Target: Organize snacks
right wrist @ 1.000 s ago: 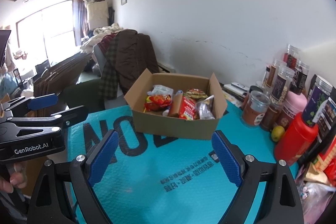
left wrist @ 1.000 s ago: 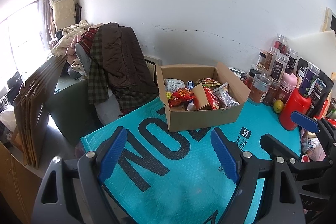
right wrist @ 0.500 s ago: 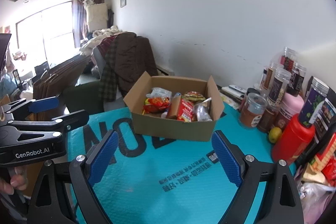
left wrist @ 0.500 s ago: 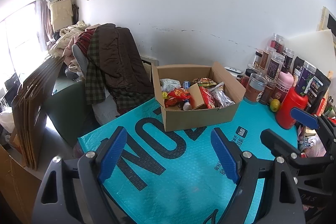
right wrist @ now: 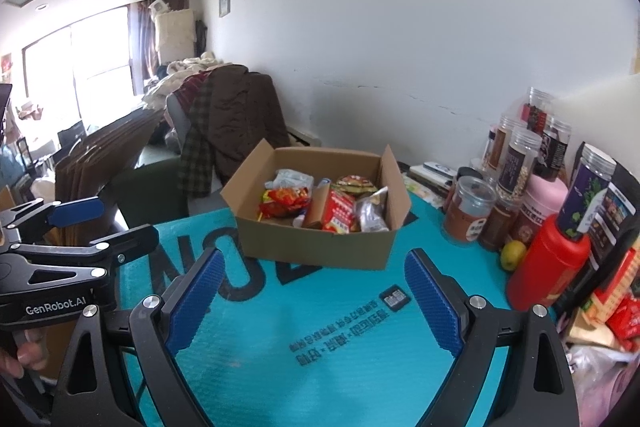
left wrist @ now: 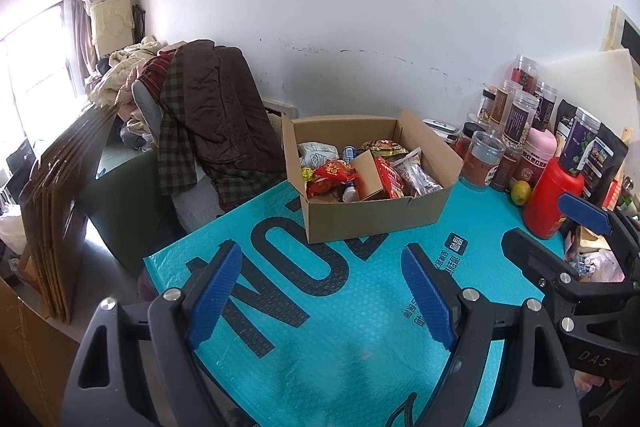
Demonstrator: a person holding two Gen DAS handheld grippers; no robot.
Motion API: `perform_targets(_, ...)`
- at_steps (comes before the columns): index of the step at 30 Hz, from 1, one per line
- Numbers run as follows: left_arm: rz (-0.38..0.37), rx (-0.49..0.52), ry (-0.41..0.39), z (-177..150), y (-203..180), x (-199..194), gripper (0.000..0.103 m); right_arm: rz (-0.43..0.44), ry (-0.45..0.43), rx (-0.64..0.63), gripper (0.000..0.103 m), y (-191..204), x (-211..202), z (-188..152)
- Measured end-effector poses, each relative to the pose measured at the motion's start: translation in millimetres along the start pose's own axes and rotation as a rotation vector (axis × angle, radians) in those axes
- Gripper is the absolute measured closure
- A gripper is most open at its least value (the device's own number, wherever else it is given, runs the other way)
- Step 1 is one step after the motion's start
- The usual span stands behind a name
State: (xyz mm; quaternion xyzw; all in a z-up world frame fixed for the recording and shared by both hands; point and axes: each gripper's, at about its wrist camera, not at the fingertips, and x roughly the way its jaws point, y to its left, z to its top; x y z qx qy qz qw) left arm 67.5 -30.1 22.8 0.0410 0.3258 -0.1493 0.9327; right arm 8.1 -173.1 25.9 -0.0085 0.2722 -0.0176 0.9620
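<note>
An open cardboard box [left wrist: 372,219] full of snack packets stands on a teal mat [left wrist: 320,327] at the far middle; it also shows in the right wrist view [right wrist: 316,243]. Inside lie a red packet [left wrist: 334,173], a red carton [right wrist: 338,213] and a clear bag [right wrist: 372,215]. My left gripper [left wrist: 320,293] is open and empty, hovering above the mat in front of the box. My right gripper [right wrist: 314,301] is open and empty, also short of the box. Each gripper shows at the edge of the other's view.
Several jars [right wrist: 514,167], a red bottle [right wrist: 548,267], a pink bottle [left wrist: 536,157] and a lime [right wrist: 512,255] crowd the right side. More snack bags [right wrist: 612,323] lie at the far right. A chair piled with clothes [left wrist: 208,115] and flattened cartons [left wrist: 56,203] stand left.
Both grippers have drawn back slightly from the box and risen a little. The box appears a bit smaller and farther. Both stay open.
</note>
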Motion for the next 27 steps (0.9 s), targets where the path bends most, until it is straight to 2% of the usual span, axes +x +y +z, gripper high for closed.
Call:
perform_targets(6,-0.004,0.002,0.008,-1.3,-1.8,0.9,0.021,-0.002,0.007,-0.004,0.01,-2.9,2.0,-1.0)
perform_targets(11,0.032,0.017,0.001,-1.4,-2.4,2.8,0.021,-0.01,0.012,-0.001,0.01,-6.2,3.9,-1.5)
perform_targets(16,0.016,0.006,0.021,-2.0,-0.1,8.3,0.021,-0.013,0.024,0.005,0.01,-9.5,8.8,-2.6)
perform_targets(27,0.027,0.006,0.012,-1.5,2.7,16.6,0.021,-0.028,0.055,0.012,0.01,-14.6,18.6,-6.6)
